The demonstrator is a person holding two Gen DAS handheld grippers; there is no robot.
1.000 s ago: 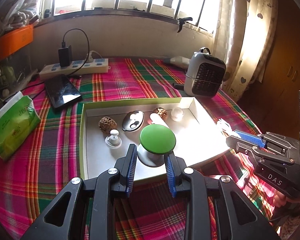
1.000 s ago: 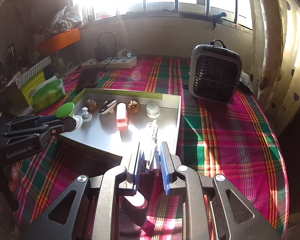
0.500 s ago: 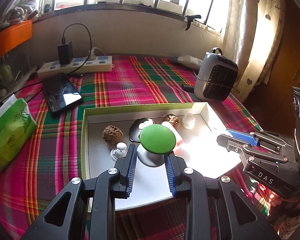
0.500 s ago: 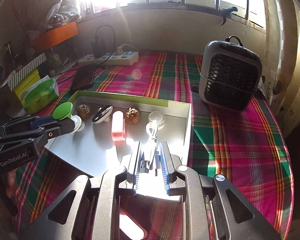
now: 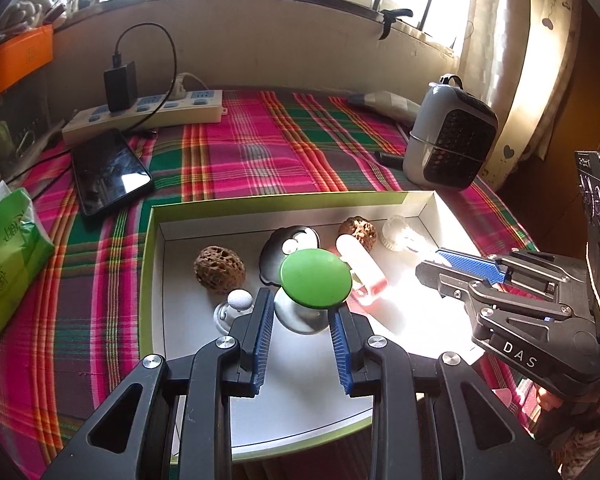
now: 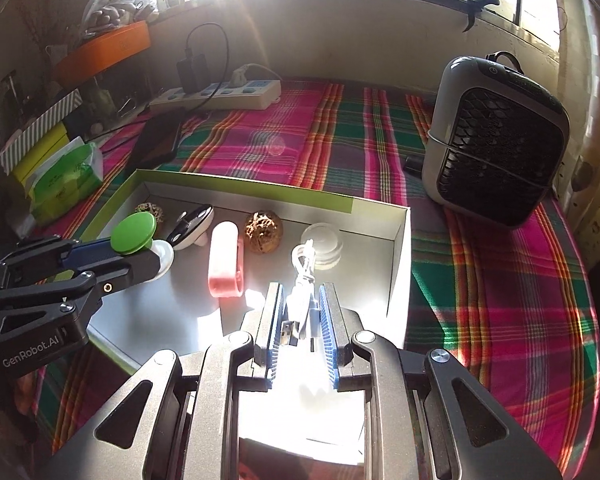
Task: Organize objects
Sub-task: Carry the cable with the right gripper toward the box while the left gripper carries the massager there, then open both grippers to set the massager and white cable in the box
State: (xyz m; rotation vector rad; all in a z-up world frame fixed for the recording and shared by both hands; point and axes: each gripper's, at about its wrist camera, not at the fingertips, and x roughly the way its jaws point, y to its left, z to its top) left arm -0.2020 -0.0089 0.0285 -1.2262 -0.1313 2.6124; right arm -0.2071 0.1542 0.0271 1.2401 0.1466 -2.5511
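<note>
Green-capped knob (image 5: 314, 278) in left gripper (image 5: 302, 320), white cable (image 6: 304, 280) in right gripper (image 6: 300, 312).

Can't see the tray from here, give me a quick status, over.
Left gripper shut on green knob. Right gripper shut on white cable. Both over tray; pink tube, walnut lie below.

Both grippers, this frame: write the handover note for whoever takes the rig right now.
Left gripper: shut on the green-topped knob, held over the near left part of the box.
Right gripper: shut on a bundled white cable, over the box's near right part.
Already lying in the box: two walnuts, a black and white gadget, a pink roller, a clear lid, a small white knob.
Left to do: set down the knob and cable, then release.
</note>
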